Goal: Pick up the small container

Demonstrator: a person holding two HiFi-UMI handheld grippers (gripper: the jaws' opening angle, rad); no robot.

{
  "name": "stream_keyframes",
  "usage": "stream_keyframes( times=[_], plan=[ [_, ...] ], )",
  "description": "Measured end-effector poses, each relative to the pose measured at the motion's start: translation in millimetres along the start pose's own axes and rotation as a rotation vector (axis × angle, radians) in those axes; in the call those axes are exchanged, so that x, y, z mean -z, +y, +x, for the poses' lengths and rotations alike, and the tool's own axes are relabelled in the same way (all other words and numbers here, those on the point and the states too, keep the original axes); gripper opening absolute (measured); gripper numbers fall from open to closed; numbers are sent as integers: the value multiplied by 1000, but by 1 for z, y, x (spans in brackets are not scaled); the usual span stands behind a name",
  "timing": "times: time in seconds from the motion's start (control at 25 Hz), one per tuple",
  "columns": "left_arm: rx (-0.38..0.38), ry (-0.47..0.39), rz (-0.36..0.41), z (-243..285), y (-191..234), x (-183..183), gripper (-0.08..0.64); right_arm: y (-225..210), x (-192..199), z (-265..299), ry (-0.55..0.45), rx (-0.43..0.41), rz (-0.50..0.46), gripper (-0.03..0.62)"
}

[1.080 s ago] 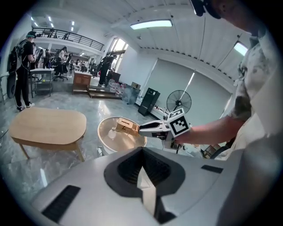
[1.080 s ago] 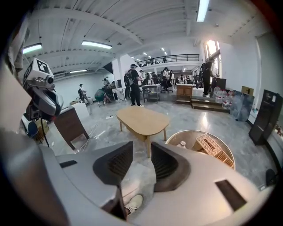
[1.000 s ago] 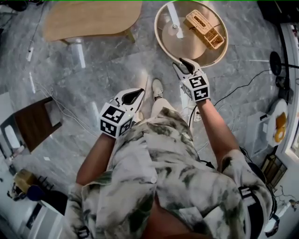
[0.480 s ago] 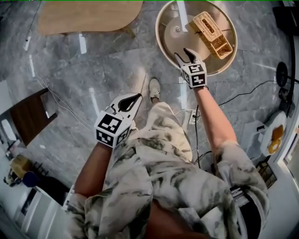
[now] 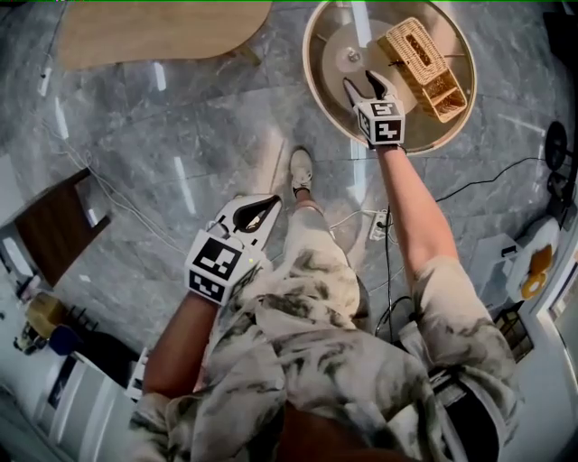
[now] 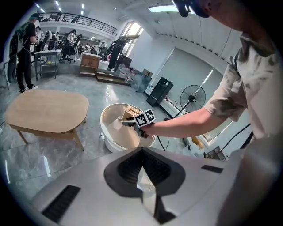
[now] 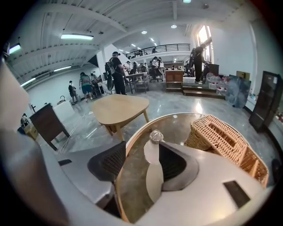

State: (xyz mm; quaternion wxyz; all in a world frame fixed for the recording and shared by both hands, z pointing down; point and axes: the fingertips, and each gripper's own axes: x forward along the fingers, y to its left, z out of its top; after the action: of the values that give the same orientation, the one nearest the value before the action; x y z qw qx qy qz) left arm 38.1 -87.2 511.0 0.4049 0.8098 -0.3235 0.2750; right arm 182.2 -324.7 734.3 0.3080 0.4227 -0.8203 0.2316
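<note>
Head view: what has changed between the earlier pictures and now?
The right claw moved from the rim of the round glass-topped table out over it, toward the small silvery container. Its jaws have just been opening and hold nothing. The left claw stayed shut and empty, and the woven wicker basket stayed put.

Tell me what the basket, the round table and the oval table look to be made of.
Basket: woven wicker or rattan, matt tan; the weave strands show plainly.
Round table: glossy top, likely glass, since it mirrors the ceiling lights; the cream rim's material is unclear.
Oval table: pale wood with a matt finish, on wooden legs.
</note>
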Motion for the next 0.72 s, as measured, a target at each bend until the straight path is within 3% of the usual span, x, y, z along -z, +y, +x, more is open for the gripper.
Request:
stream_keyframes(
  times=[0.48,0.72],
  plan=[
    [-5,26,-10,26,32,1,23,-30,12,73,8,58,9,252],
    [-17,32,-28,28,44,3,23,-35,3,88,-16,83,11,213]
  ],
)
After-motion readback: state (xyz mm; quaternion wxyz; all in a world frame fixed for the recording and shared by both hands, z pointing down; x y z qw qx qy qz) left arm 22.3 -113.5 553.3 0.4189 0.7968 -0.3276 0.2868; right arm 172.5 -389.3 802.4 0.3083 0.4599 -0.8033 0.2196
